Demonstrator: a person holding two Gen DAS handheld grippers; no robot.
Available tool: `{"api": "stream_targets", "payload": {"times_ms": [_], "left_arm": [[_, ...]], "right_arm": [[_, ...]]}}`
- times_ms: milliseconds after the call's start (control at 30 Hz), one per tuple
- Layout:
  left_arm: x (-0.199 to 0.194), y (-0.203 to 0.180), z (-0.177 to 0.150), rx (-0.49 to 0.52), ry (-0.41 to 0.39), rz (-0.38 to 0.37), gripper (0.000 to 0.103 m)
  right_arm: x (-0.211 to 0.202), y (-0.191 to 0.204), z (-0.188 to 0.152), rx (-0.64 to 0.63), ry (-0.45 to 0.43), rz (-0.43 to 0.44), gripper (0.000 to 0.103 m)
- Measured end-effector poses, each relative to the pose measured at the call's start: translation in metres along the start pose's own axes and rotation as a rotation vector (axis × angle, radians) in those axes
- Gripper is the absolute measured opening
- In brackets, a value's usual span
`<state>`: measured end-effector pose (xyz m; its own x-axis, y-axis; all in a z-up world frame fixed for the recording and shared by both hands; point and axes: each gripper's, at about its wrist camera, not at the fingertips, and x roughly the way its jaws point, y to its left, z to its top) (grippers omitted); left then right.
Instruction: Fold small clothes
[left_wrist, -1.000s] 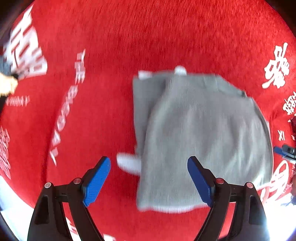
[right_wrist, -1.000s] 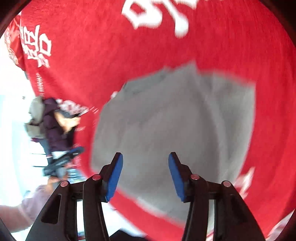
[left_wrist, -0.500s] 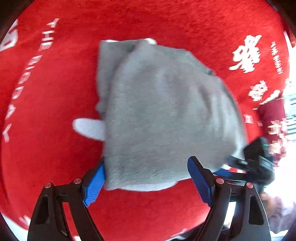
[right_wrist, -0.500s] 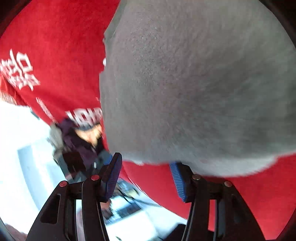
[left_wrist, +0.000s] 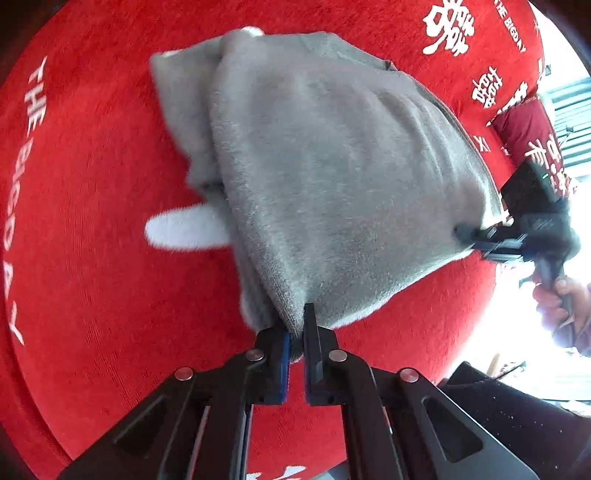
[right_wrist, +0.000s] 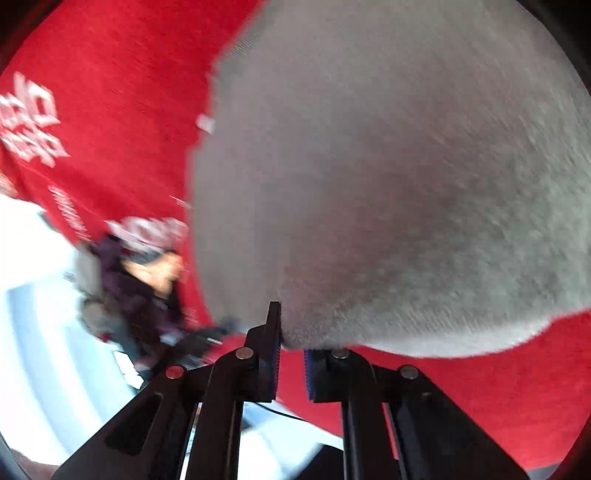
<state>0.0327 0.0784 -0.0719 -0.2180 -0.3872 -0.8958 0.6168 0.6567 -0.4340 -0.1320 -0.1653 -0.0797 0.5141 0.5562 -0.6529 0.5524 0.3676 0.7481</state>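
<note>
A folded grey knit garment (left_wrist: 332, 158) with white trim lies on a red cloth with white lettering (left_wrist: 92, 184). My left gripper (left_wrist: 295, 332) is shut on the garment's near corner. My right gripper (left_wrist: 465, 232) shows at the right in the left wrist view, pinching the garment's other near corner. In the right wrist view the grey garment (right_wrist: 388, 166) fills most of the frame and my right gripper (right_wrist: 291, 343) is shut on its near edge. A white cuff (left_wrist: 184, 230) sticks out on the left side.
The red cloth's edge runs along the right (left_wrist: 517, 122) with a bright floor area beyond. A person's hand (left_wrist: 561, 299) holds the right gripper's handle. A person in dark clothing (right_wrist: 140, 284) is blurred at the left of the right wrist view.
Both grippers were open and have closed on the garment's near corners. Both have moved in close to the garment's near edge.
</note>
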Motion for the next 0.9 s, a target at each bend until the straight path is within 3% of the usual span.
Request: {"api": "stream_targets", "payload": {"times_ms": [67,133,200,233,367,400,500,700,800,900], "left_arm": [[-0.003,0.001,0.0,-0.007,-0.006,-0.006,0.006],[-0.004,-0.005,0.0,0.024,-0.003,0.013,0.006],[-0.003,-0.008,0.002,0.045,0.003,0.023,0.006],[-0.004,-0.007,0.002,0.043,0.005,0.023,0.006],[-0.011,-0.009,0.004,-0.001,-0.009,0.072,0.006],[-0.014,-0.007,0.002,-0.018,-0.013,0.087,0.015],[-0.025,-0.01,-0.007,-0.055,-0.047,0.195,0.062],[-0.035,-0.011,-0.026,-0.186,-0.1,0.242,0.063],[-0.039,-0.01,-0.033,-0.26,-0.13,0.251,0.063],[-0.042,-0.009,-0.035,-0.32,-0.158,0.23,0.063]], "right_arm": [[0.007,-0.005,-0.007,0.008,0.054,-0.039,0.015],[0.006,0.006,-0.013,-0.042,0.106,-0.103,0.026],[0.003,0.027,-0.02,-0.155,0.156,-0.167,0.048],[-0.001,0.045,-0.023,-0.24,0.175,-0.183,0.049],[-0.013,0.095,-0.008,-0.445,0.134,-0.256,0.049],[-0.012,0.105,0.001,-0.472,0.111,-0.274,0.049],[-0.01,0.123,0.032,-0.51,0.056,-0.289,0.049],[0.032,0.161,0.07,-0.569,0.025,-0.348,0.047],[0.047,0.169,0.078,-0.62,-0.024,-0.472,0.047],[0.029,0.162,0.086,-0.638,-0.127,-0.63,0.048]]}}
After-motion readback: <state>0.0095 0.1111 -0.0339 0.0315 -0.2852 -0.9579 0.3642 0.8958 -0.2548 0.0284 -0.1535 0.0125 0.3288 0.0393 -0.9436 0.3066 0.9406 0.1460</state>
